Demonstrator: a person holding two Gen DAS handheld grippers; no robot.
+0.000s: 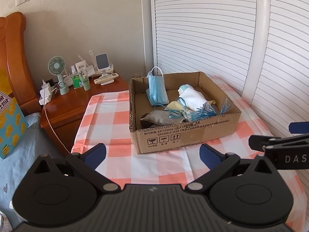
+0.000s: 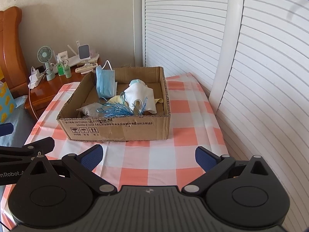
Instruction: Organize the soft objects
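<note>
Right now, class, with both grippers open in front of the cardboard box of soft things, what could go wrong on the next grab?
1. The shiny blue ribbon tassel lies tangled over the grey fabric pouch and the white folded cloth; lifting one may drag the others.
2. The pale blue face mask leans on the brown cardboard box wall and may topple if nudged.
3. The left gripper and right gripper are close together; they could collide.
</note>
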